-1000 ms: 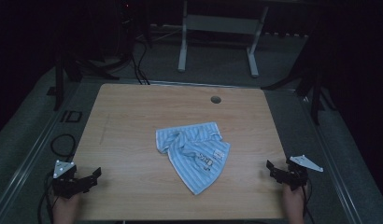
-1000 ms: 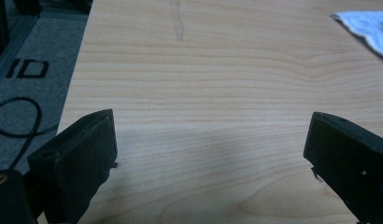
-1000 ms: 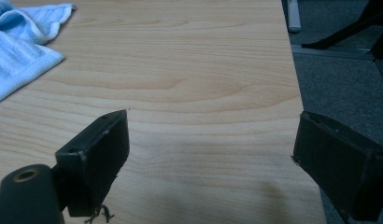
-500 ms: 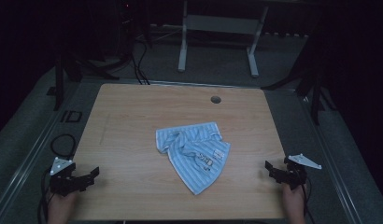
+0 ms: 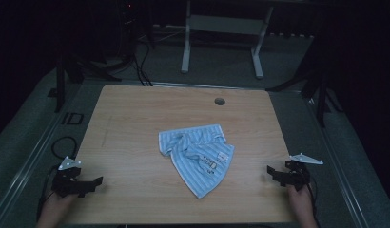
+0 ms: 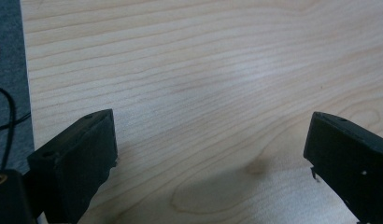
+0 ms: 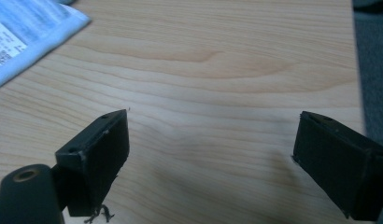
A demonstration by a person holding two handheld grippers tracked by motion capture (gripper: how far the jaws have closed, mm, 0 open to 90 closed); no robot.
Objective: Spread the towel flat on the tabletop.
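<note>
With both the left gripper point(image 5: 91, 182) and right gripper point(image 5: 273, 172) spread and empty, reach inward to opposite edges of the crumpled striped garment point(image 5: 198, 154) mid-table point(image 5: 136, 118), pinching only fabric.

the white label point(image 7: 5, 46) on the striped cloth point(image 5: 198, 154) carries print too small to read.
</note>
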